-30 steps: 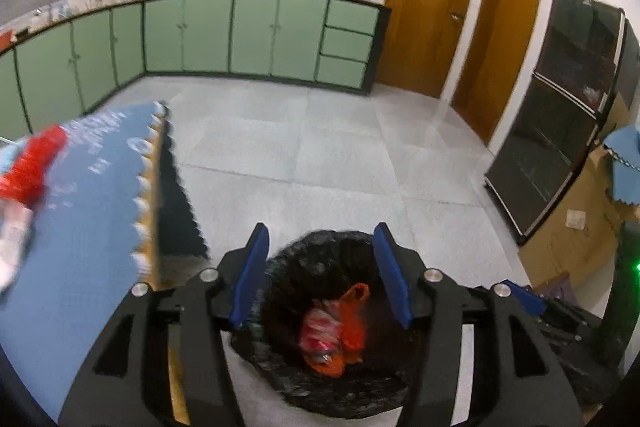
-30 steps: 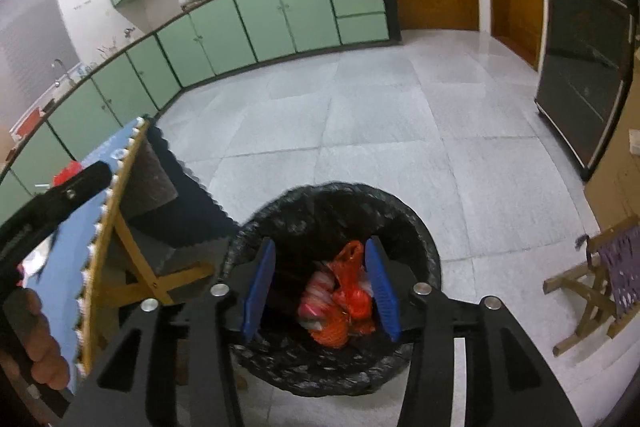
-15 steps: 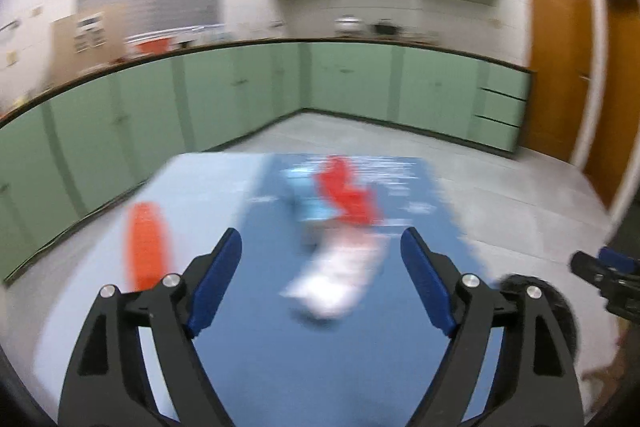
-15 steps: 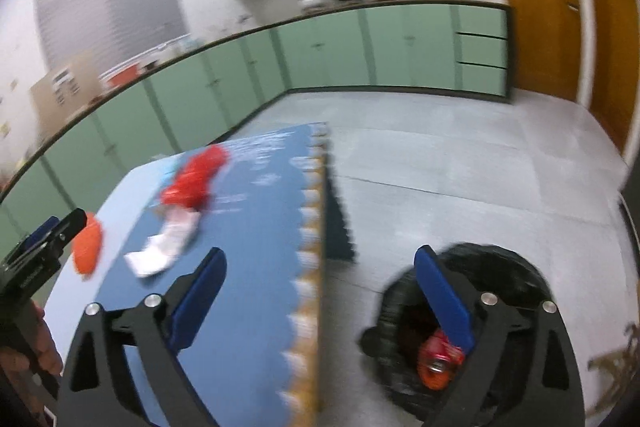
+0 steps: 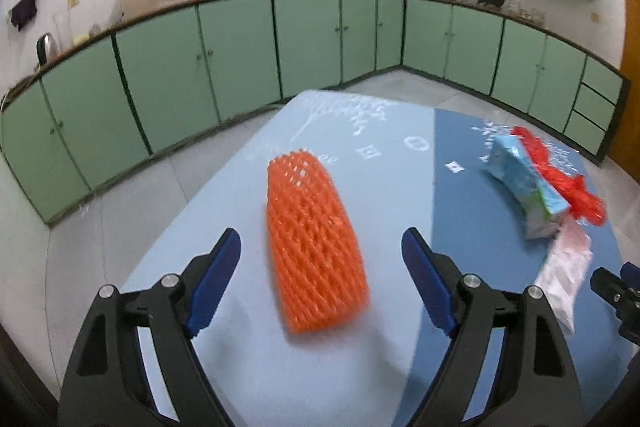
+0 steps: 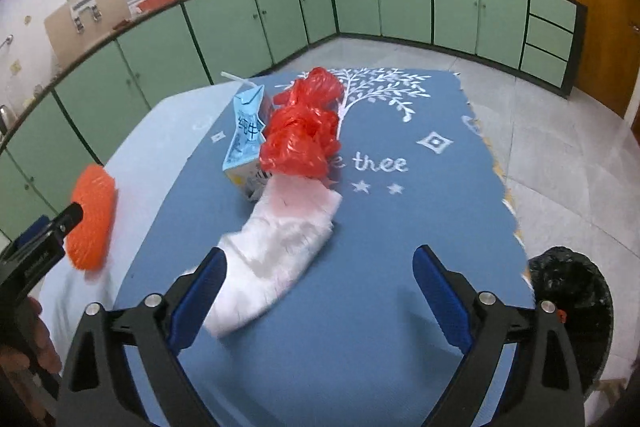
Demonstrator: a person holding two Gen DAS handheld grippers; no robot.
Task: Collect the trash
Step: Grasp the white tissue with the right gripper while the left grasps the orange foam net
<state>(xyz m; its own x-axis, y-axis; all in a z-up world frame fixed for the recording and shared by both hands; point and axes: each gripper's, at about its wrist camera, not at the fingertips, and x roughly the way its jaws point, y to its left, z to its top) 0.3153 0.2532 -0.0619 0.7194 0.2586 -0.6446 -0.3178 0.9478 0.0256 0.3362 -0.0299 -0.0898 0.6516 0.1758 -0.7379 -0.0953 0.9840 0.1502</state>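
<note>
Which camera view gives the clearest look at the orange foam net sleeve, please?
The left wrist view: the orange foam net sleeve lies whole and central on the table, ahead of the open left gripper. The right wrist view catches it only at its left edge, blurred and partly hidden.

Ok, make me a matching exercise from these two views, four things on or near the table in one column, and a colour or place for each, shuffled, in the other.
Things:
1. foam net sleeve
2. drink carton
3. crumpled plastic bag
4. bin

Descriptions:
A. red, touching the carton
B. black-lined, on the floor beside the table's edge
C. orange, alone on the pale blue part of the tablecloth
D. light blue, with a straw sticking out

Pairs: 1-C, 2-D, 3-A, 4-B
</note>
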